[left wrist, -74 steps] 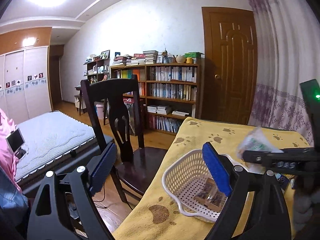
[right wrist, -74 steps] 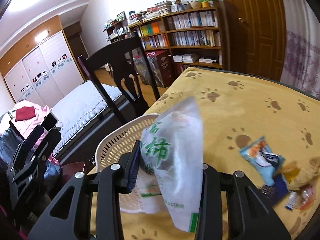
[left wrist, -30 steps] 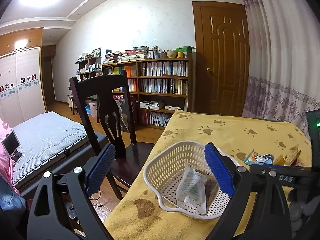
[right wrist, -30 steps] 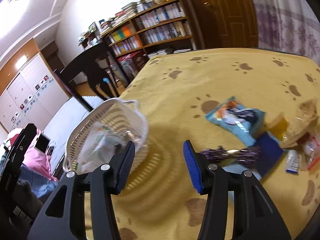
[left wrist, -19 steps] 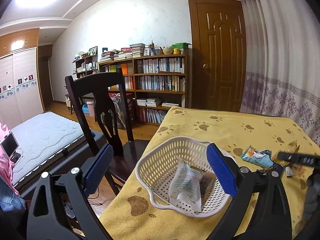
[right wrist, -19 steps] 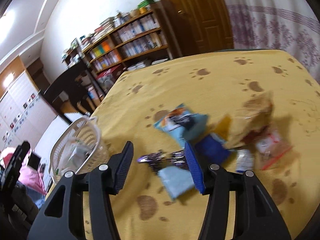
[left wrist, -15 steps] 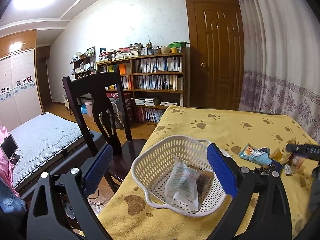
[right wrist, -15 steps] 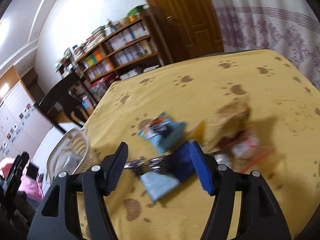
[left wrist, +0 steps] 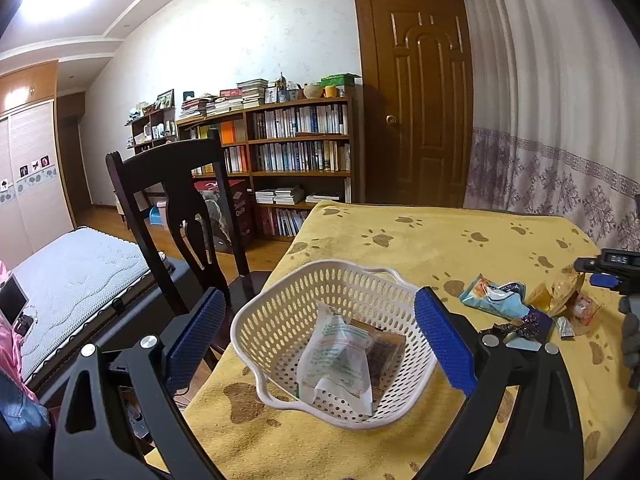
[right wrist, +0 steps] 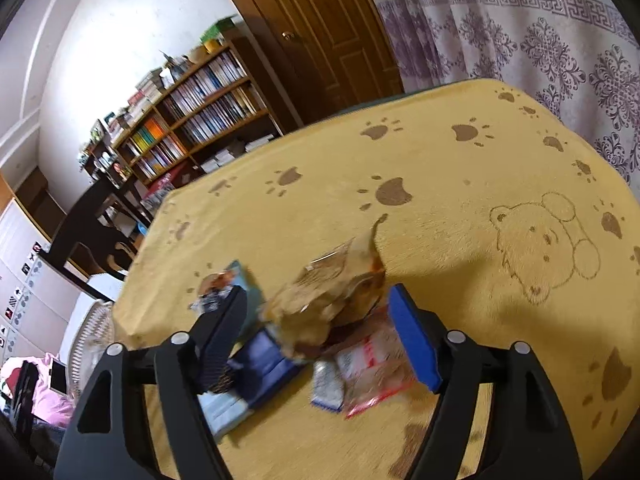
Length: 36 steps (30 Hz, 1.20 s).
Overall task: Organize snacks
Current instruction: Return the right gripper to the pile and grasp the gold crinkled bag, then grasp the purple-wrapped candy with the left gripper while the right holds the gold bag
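Note:
A white perforated basket [left wrist: 280, 312] stands on the yellow paw-print cloth [left wrist: 440, 248] and holds a clear green-printed bag [left wrist: 336, 356] over a dark packet [left wrist: 382, 354]. My left gripper [left wrist: 316, 336] hangs open near the basket, empty. A heap of loose snacks lies to the right: a light blue packet [left wrist: 494, 294], a crinkled tan bag [right wrist: 332, 292], a dark blue packet [right wrist: 266, 358], a red-edged clear packet [right wrist: 376, 364]. My right gripper [right wrist: 316, 330] hovers open just above this heap, its fingers either side of the tan bag, not closed on it. The view is blurred.
A dark wooden chair [left wrist: 180, 208] stands at the table's left edge beside the basket. A mattress [left wrist: 72, 272] lies further left. Bookshelves [left wrist: 288, 152] and a brown door [left wrist: 416, 92] are at the back, a patterned curtain [right wrist: 540, 44] on the right.
The green-printed bag went from my right gripper into the basket. That gripper opened and swung right to the snack heap, now down over the tan bag. The left gripper drifted slightly.

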{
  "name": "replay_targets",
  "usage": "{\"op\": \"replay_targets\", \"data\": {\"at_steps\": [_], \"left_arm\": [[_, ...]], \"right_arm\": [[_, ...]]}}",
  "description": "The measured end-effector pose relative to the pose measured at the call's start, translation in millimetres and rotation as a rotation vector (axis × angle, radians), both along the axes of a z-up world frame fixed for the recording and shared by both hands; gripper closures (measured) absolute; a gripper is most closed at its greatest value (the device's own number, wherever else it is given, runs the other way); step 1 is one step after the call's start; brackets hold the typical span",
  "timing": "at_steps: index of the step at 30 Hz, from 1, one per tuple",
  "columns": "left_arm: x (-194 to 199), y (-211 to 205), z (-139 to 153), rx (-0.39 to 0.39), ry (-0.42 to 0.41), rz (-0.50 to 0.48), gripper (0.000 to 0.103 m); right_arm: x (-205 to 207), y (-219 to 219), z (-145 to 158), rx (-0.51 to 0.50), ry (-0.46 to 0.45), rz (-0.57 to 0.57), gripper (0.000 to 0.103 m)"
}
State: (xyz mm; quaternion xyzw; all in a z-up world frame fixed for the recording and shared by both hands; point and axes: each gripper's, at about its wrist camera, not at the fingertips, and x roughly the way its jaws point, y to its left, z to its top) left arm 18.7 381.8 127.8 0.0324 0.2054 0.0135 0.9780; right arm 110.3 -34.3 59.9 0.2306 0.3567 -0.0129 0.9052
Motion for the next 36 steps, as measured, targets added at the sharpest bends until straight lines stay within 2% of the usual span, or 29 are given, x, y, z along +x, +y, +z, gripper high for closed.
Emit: {"op": "replay_targets", "data": {"at_steps": [11, 16, 18, 22, 36], "left_arm": [[4, 1, -2, -0.004, 0.016, -0.002, 0.006], [5, -4, -2, 0.003, 0.018, -0.013, 0.006], [5, -9, -1, 0.011, 0.016, -0.020, 0.006], [6, -20, 0, 0.027, 0.018, -0.038, 0.006], [8, -83, 3, 0.094, 0.041, -0.168, 0.006]], "right_arm": [[38, 4, -23, -0.019, 0.079, 0.034, 0.023], [46, 16, -30, -0.086, 0.094, 0.071, 0.023], [44, 19, -29, -0.096, 0.082, 0.084, 0.030], [36, 15, -28, -0.074, 0.074, 0.087, 0.037], [-25, -34, -3, 0.116, -0.057, 0.060, 0.037]]}}
